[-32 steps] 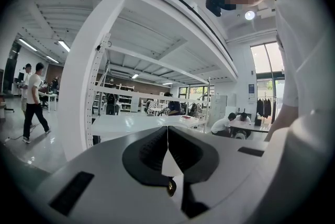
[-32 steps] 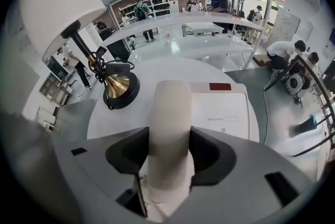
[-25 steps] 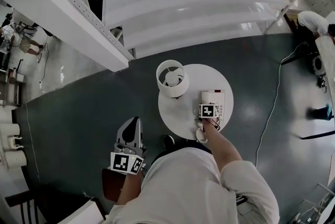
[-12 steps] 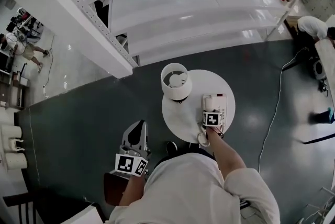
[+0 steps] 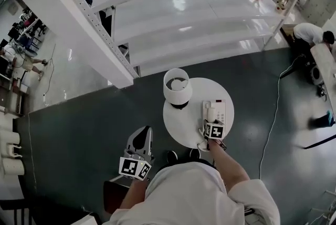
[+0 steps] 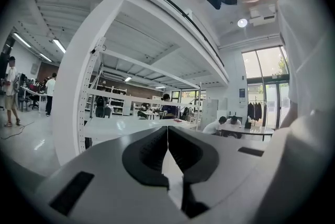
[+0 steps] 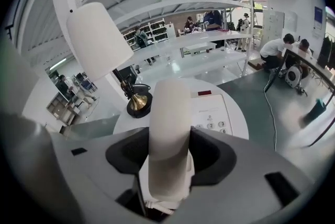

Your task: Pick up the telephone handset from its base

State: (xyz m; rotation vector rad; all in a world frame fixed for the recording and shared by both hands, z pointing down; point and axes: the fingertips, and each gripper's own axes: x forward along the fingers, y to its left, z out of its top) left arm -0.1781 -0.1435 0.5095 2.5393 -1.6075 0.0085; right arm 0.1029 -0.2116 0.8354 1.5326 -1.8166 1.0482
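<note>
Handset (image 7: 168,129) clamped in the right gripper (image 5: 212,120), over its base (image 5: 220,108).
The jaws press on both sides of the handset, which tilts up above the base's left part, near the right edge of the round table (image 5: 178,126). The lamp (image 5: 176,86) stands near, to the left. The left gripper (image 6: 167,150), jaws together and empty, hangs over open floor (image 5: 79,129) beside the table.

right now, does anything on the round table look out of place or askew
Only the handset: it sits raised off the phone base, clamped in the right tool. The lamp stands upright, and nothing looks spilled or damaged.
</note>
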